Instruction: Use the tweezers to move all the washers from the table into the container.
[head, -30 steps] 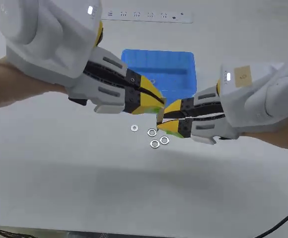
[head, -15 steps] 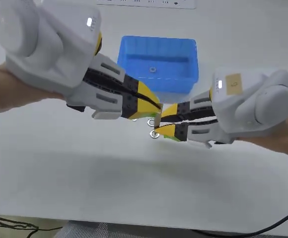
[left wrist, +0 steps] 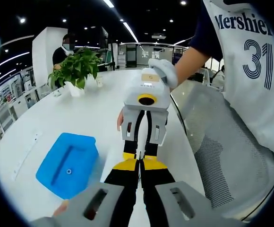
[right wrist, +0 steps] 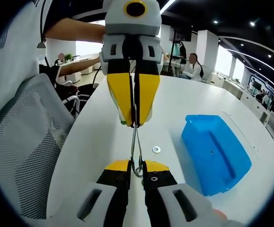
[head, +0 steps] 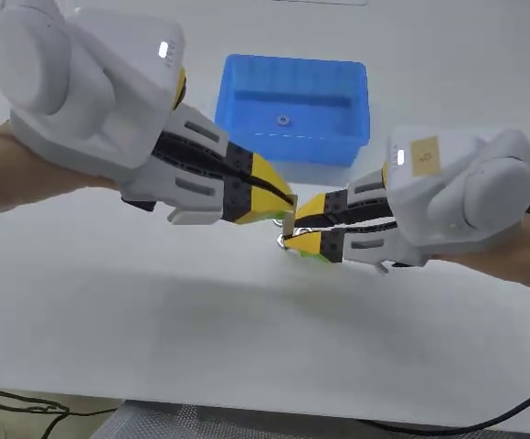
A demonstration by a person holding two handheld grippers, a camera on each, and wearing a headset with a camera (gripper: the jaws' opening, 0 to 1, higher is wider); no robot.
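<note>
Blue container [head: 320,151]: on the table [head: 155,302], far of the spot where you are working; one washer [head: 283,119] lies on its floor.
Left gripper [head: 281,208]: reaches in from the left, jaws pressed together on one end of the tweezers [right wrist: 136,142].
Right gripper [head: 294,233]: jaws drawn in against the tweezers' two arms from either side, so you appear to be pinching them; how firmly cannot be read.
Tweezers: slung between the two grippers, low over the table, near of the container.
Loose washer [right wrist: 156,149]: flat on the table just beside the tweezers, on the container's side, untouched.
Ring [right wrist: 138,171] at the right jaws: a small round shape in the right gripper view; whether it is a caught washer or part of the tool cannot be told.
Twist risk: with both grippers on one thin tool, a turn of one wrist against the other could lever the tweezers out of a grip or bend them.
Squeeze risk: ease the right jaws and the arms spring apart, so anything held drops; press too hard and a flat washer may flick away across the table.
Blind-spot risk: from your head the gripper bodies cover the table beneath them, so you could sweep unseen washers aside.
Carry risk: a lift that clips the container's near wall could shake the load off outside.
</note>
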